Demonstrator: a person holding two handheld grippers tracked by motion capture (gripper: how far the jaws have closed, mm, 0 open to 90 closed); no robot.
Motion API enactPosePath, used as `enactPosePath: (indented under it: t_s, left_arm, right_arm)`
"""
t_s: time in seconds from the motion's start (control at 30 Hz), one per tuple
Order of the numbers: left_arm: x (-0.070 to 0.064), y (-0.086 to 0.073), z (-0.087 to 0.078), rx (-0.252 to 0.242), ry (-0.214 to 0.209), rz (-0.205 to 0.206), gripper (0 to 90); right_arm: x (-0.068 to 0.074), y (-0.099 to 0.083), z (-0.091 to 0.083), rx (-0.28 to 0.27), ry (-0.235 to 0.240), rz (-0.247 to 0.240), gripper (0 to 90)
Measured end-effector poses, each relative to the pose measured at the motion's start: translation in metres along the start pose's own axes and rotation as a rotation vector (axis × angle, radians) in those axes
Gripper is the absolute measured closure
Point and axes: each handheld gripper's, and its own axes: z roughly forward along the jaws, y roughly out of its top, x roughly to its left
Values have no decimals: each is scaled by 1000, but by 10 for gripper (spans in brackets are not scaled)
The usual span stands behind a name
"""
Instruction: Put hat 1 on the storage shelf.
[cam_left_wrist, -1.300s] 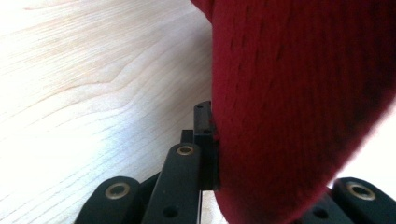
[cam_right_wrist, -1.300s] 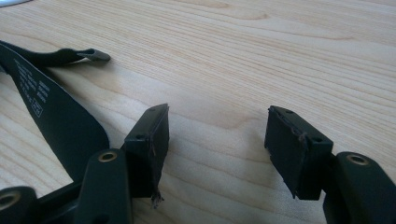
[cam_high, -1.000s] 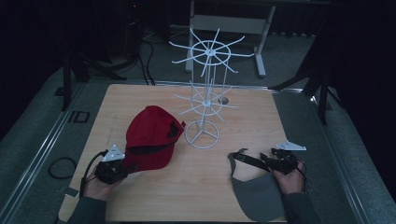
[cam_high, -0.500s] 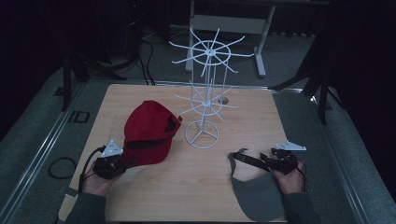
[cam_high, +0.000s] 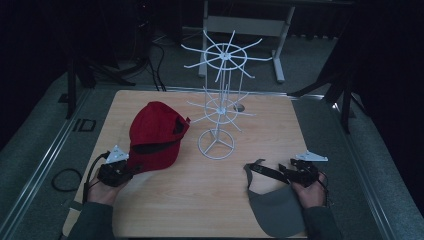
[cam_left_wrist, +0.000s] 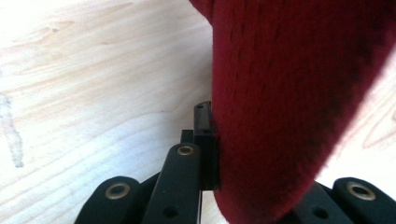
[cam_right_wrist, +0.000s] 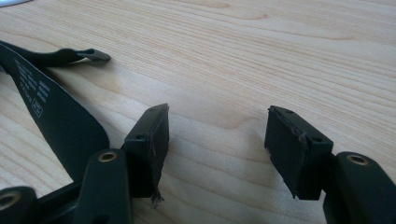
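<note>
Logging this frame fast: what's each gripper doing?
Left gripper: shut on the red cap brim.
Right gripper: open, empty, beside the grey visor strap.

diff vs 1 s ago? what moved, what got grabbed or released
The left gripper, shut on the red cap by its brim, has dragged it a little toward the person's side of the table. Nothing was newly grabbed or released. The right gripper stays open beside the grey visor; the white wire rack is unmoved.
</note>
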Motion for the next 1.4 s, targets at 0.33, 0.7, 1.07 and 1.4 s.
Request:
enactPosePath:
  t_s: [0.33, 0.7, 1.07, 1.4]
  left_arm:
    - [2, 16, -3, -26, 31, 5, 859]
    - [6, 30, -8, -57, 61, 7, 859]
    - [11, 45, -14, -87, 84, 6, 859]
    - [15, 59, -22, -123, 102, 3, 859]
  right_arm:
    - [0, 0, 0, 0, 0, 1, 398]
    - [0, 0, 0, 1, 0, 0, 397]
    - [0, 0, 0, 0, 1, 2, 396]
    - [0, 0, 0, 0, 1, 1, 396]
